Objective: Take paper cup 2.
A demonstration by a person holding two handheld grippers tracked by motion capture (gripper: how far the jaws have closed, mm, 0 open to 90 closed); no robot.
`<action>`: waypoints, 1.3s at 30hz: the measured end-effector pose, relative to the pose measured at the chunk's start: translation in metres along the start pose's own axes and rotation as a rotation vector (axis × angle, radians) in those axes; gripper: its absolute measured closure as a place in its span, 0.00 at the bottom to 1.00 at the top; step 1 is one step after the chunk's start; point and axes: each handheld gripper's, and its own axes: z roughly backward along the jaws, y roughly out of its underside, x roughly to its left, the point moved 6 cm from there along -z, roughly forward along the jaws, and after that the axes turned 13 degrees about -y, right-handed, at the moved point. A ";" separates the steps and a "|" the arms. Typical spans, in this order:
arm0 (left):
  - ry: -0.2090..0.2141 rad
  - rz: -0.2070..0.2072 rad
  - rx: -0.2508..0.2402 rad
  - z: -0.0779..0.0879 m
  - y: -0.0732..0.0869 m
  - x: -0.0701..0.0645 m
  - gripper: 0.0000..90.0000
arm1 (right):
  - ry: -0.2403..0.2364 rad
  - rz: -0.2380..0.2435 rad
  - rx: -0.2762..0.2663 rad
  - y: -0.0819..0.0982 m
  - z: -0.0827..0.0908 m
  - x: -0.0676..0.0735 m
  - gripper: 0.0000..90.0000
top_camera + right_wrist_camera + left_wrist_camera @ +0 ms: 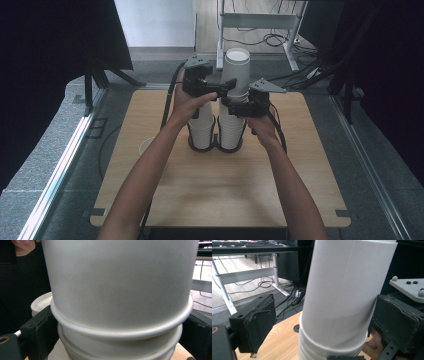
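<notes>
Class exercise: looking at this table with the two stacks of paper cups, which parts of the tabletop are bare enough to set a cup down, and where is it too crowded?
Bare wood lies along the near edge of the table between the forearms, and down its right side. The left side is open except for a single cup near the edge. The far middle is crowded: two cup stacks in their holder, with both grippers around them.

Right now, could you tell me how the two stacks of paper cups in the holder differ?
The right stack stands clearly taller than the left stack, rising above both hands. The right stack has the right hand-held gripper at its side below the top cup, while the left stack sits under the person's left hand. Both are white upside-down cups, side by side in a dark two-ring holder.
</notes>
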 end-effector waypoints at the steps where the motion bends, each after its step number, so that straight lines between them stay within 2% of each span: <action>1: 0.001 -0.004 0.000 -0.001 0.000 -0.001 0.05 | 0.000 0.000 0.000 0.000 0.000 0.000 0.04; 7: 0.014 -0.016 0.011 -0.011 -0.001 -0.008 0.04 | 0.000 0.000 0.001 0.000 0.000 0.000 0.04; 14: 0.055 0.024 0.006 -0.028 -0.006 -0.015 0.06 | -0.001 0.002 0.001 0.000 0.000 0.000 0.04; 19: 0.075 0.042 0.002 -0.035 -0.004 -0.017 0.15 | -0.002 -0.003 -0.002 0.000 0.000 0.000 0.04; 25: 0.078 0.024 -0.011 -0.033 -0.003 -0.017 0.16 | -0.001 -0.002 -0.005 0.000 0.000 0.000 0.04; 29: 0.079 0.036 -0.041 -0.028 -0.011 -0.016 0.17 | 0.001 0.003 -0.010 0.000 0.000 0.000 0.04; 34: 0.083 0.061 -0.085 -0.021 -0.026 -0.016 0.17 | 0.000 0.003 -0.014 0.000 -0.001 0.000 0.04; 39: 0.090 0.073 -0.138 -0.008 -0.052 -0.017 0.17 | -0.003 -0.001 -0.016 0.001 -0.001 0.000 0.04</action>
